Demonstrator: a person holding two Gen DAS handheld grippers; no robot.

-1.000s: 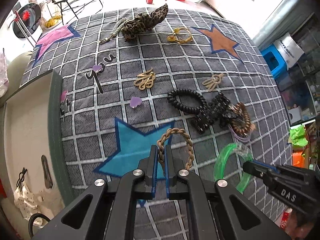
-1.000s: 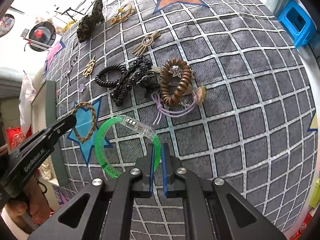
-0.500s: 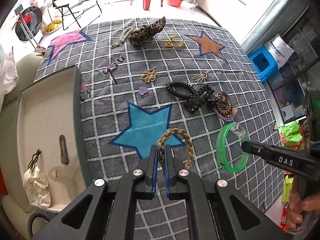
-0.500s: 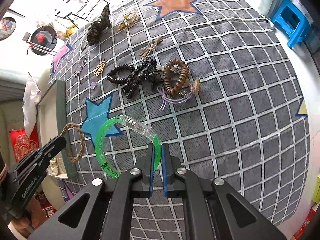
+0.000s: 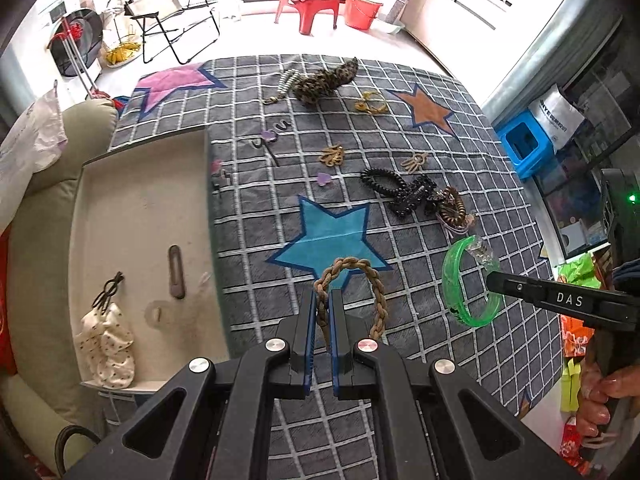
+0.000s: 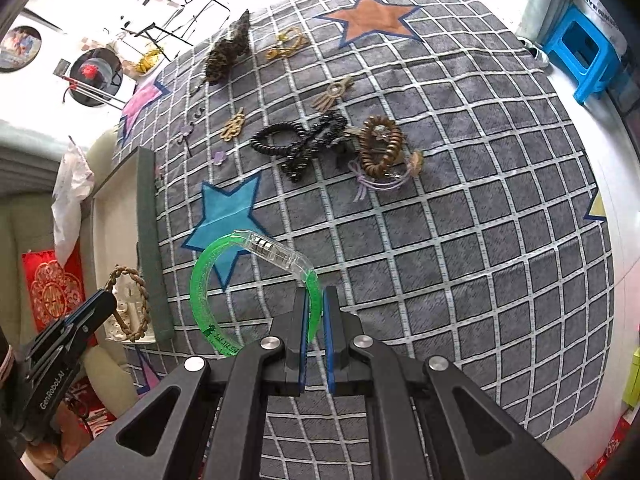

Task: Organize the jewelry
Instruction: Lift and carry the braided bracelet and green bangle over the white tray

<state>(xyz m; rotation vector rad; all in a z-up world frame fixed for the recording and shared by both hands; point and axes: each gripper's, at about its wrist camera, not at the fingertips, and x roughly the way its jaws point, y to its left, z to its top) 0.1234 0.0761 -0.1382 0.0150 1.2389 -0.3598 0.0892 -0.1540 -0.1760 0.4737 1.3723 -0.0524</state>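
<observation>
Left wrist view shows the left gripper (image 5: pixel 322 308) closed narrowly on one side of a braided tan bracelet (image 5: pixel 352 292), whose loop stands out ahead of the fingertips, lifted clear of the grey checked tabletop (image 5: pixel 460 152) and hanging over the blue star (image 5: pixel 328 240) near the tabletop's left edge. The bracelet looks light and soft, a plaited cord that will sag and swing, so a pinch across the braid, as taken here, seems the sensible hold. Just beside that left edge lies the open cream tray (image 5: pixel 140 208), already holding a dark barrette (image 5: pixel 176 272) and a spotted scrunchie (image 5: pixel 106 344); it is the likely place for the bracelet. In the right wrist view, the right gripper (image 6: pixel 314 312) is shut on a green translucent bangle (image 6: pixel 208 280) with a clear plastic section, gripped on its right arc so that the ring stands up and leftward from the fingertips, off the tabletop. The bangle appears stiff, smooth and light; it could slip or pivot between the pads, and a hold on the green band, not the clear housing, looks safer. Both held pieces are apart from each other. Still lying mid-tabletop are a black coil hair tie (image 6: pixel 280 140), a black claw clip (image 6: pixel 312 148) and a brown coil hair tie (image 6: pixel 380 144), touching one another, with a leopard-print scrunchie (image 6: pixel 228 52) near the far edge.
</observation>
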